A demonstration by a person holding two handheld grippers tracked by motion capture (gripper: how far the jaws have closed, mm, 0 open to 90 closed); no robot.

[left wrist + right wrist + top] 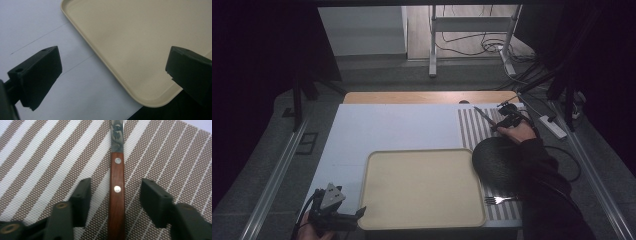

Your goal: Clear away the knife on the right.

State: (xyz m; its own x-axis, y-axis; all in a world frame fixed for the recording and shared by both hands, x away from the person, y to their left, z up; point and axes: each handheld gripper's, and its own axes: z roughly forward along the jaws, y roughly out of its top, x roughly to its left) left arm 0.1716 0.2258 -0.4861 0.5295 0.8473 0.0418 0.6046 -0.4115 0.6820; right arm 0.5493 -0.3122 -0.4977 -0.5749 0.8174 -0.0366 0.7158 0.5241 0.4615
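Note:
A knife point(484, 116) with a red-brown wooden handle point(117, 195) lies on the far end of a brown-and-white striped placemat point(468, 131), blade pointing away. My right gripper point(499, 125) is open at the handle, one jaw on each side with a gap to the wood, as the right gripper view point(117, 193) shows. My left gripper point(356, 216) hovers open at the table's front left. Its jaws stand wide apart point(115, 72) over the front-left corner of an empty beige tray point(125, 37).
The tray point(422, 190) fills the front middle of the white table. A dark round plate point(499, 160) rests on the placemat point(50, 157), with a fork point(498, 200) near its front edge. Cables and a power strip point(553, 126) lie on the floor to the right.

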